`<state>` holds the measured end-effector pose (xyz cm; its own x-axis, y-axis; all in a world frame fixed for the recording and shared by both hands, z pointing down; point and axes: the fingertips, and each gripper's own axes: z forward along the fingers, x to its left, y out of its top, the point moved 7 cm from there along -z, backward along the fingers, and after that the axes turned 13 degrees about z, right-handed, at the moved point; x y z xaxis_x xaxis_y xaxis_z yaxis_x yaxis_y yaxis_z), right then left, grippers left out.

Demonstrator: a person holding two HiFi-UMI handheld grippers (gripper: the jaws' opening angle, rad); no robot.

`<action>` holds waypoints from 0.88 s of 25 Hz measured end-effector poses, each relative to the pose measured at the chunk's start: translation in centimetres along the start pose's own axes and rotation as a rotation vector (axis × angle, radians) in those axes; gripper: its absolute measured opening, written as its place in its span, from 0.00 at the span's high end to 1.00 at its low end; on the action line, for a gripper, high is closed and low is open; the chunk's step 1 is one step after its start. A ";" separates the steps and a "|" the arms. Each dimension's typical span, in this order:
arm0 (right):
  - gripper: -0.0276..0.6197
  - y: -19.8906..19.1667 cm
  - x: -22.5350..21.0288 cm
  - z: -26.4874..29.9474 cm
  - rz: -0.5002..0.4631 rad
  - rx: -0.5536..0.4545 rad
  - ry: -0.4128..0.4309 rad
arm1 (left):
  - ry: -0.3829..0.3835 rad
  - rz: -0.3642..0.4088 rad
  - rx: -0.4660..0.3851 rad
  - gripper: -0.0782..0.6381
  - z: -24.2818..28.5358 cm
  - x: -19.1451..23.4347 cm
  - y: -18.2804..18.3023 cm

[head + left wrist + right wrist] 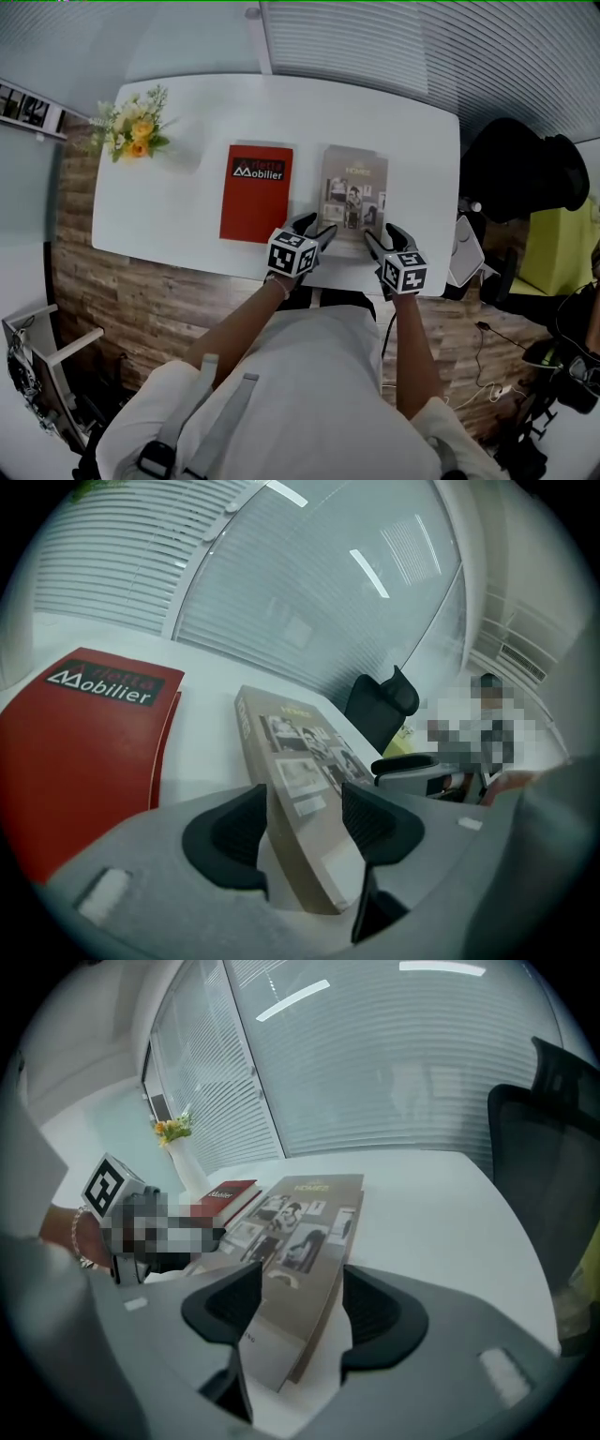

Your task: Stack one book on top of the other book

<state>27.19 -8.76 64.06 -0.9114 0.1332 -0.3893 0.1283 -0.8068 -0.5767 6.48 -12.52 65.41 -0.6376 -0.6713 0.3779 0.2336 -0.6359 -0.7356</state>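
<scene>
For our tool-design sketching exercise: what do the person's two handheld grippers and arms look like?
The left gripper and right gripper match: grey moulded shells, black ribbed pads, and a white cube with black square markers on each. The person wears a light top, forearms bare, with a thin bracelet on the left wrist.

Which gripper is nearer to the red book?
Left. The left gripper sits just right of the red book; the right gripper is farther right, across the tan book.
</scene>
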 end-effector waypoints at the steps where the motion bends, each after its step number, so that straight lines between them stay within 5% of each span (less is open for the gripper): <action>1: 0.54 -0.1 -0.2 0.2 0.009 0.004 0.003 | 0.001 -0.009 0.005 0.53 0.2 0.1 -0.2; 22: 0.59 -1.0 -0.2 1.3 0.107 0.029 0.110 | 0.007 -0.069 0.045 0.53 1.0 0.2 -1.2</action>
<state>26.77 -8.76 65.66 -0.8444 0.1070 -0.5249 0.2096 -0.8357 -0.5076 6.82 -12.32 66.95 -0.6587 -0.6225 0.4225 0.2213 -0.6971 -0.6820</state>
